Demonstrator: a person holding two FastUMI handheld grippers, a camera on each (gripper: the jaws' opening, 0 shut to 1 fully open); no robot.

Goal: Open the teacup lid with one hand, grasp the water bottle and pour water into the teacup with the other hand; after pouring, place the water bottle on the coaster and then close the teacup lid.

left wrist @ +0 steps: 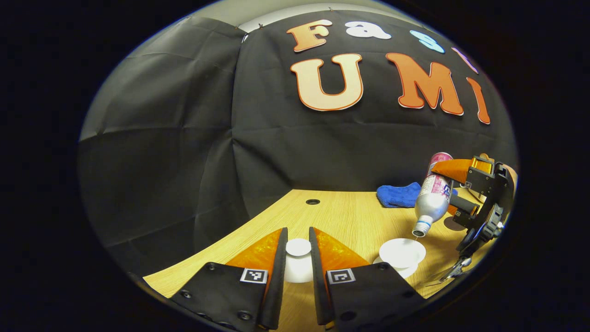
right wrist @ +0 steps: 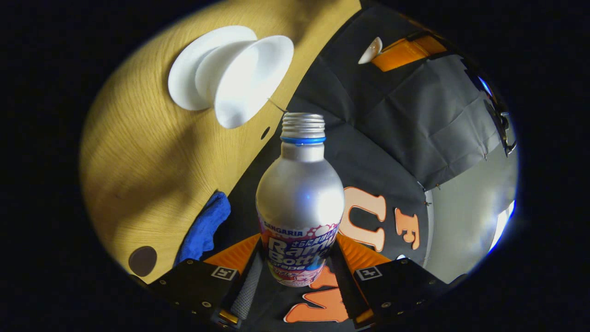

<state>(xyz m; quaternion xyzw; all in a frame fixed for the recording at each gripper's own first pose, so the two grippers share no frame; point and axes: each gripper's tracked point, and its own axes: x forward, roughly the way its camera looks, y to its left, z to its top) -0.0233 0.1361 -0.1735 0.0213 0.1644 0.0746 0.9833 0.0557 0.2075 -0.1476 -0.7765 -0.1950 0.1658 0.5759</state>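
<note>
over wooden table (left wrist: 332,212), tilted water bottle (right wrist: 299,203) between right gripper (right wrist: 295,281) fingers

Each hand-held gripper (left wrist: 298,272) (right wrist: 297,276): black housing blocks, exposed screws, one square black-and-white fiducial tag per block.

We see silver water bottle (left wrist: 432,198) tipped, open mouth just over lidless white teacup (left wrist: 402,253); white lid (left wrist: 298,247) left; dark coaster (right wrist: 142,260) far right.

In the left gripper view, the teacup (left wrist: 402,253) is set on the table (left wrist: 341,216); the water bottle (left wrist: 431,196) is tilted above it, the cloth (left wrist: 398,195) lying farther off.
</note>
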